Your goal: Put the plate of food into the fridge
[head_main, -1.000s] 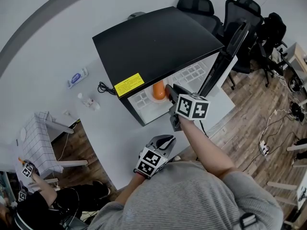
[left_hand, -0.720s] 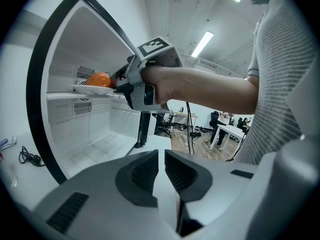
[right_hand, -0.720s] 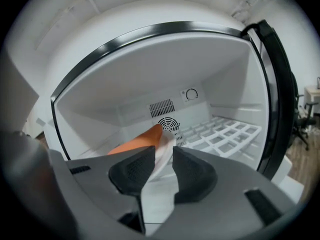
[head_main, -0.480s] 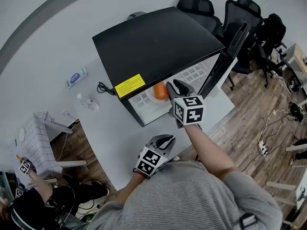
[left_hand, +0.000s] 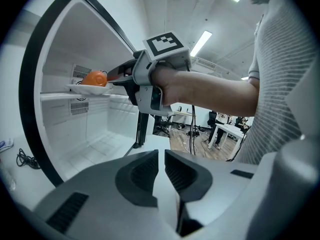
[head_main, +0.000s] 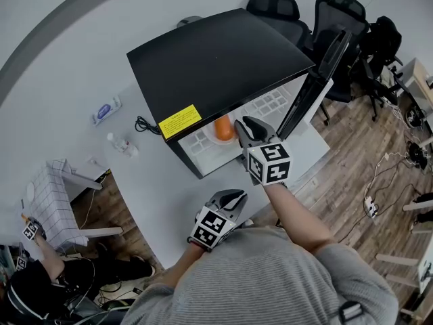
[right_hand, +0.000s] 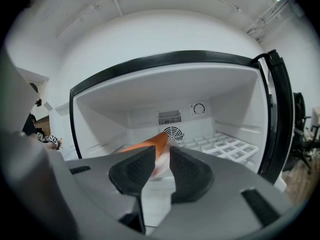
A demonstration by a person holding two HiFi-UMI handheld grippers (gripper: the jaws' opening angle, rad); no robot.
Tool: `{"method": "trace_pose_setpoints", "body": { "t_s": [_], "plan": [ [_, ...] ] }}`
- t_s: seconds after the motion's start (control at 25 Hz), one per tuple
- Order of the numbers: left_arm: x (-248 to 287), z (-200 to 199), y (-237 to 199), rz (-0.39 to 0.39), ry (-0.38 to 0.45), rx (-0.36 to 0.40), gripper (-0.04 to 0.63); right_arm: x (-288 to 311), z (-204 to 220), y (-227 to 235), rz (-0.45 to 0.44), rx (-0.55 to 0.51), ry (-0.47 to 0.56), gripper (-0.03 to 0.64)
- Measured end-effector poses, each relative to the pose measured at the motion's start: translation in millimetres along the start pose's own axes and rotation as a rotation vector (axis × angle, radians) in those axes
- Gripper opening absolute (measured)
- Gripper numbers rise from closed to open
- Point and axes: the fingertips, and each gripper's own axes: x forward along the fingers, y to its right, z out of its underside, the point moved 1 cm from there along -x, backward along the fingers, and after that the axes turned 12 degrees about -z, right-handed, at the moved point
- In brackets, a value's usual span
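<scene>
Pulled back slightly, right gripper point(head_main: 242, 122) clamps the plate point(left_hand: 88, 89) inside the fridge point(head_main: 216, 66) at 12 o'clock; left gripper point(head_main: 233, 195) closed, empty.

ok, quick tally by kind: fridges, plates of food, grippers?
fridge: 1
plate of food: 1
grippers: 2 (left gripper, right gripper)
Total: 4
</scene>
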Motion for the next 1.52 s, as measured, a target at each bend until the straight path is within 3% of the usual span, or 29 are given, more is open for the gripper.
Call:
{"method": "trace_pose_setpoints", "body": {
  "t_s": [0.52,0.92,1.52],
  "plan": [
    [-2.3,-1.2,7.7,0.007,0.003,0.012,0.046,-29.1,8.2,-17.7,-0.075,-0.021,0.019,0.014],
    [-2.0,-2.5,16.3,0.017,0.009,0.024,0.046,-44.7,8.4,-33.7,-0.12,-0.083,0.044,0.014],
    [-3.6,1.7,21.2,0.003,0.002,0.02,0.046,-79.2,36.0,-53.5,-0.207,-0.059,0.079,0.014]
  ]
}}
